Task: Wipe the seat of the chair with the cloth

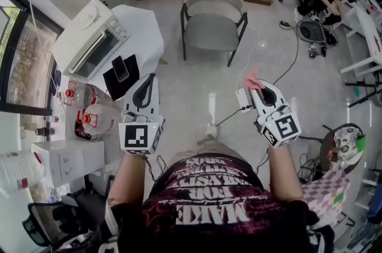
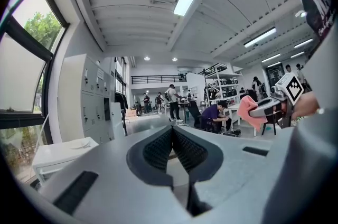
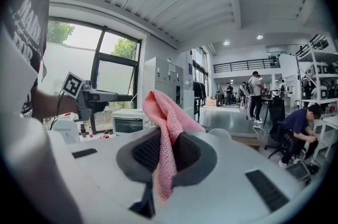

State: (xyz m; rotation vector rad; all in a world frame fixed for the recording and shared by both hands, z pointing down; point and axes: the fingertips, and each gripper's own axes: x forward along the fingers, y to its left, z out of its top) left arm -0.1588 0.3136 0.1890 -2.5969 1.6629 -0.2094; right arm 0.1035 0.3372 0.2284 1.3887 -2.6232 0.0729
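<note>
Cloth is pinched by the right gripper, the left gripper jaws are pressed together empty; the distant chair seat must be reached next.

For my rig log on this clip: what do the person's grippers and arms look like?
Both the left gripper and right gripper are white-grey shells with dark ribbed pads at the jaws. Each carries a white cube with black square markers. The person wears a black short-sleeved T-shirt with pink lettering.
</note>
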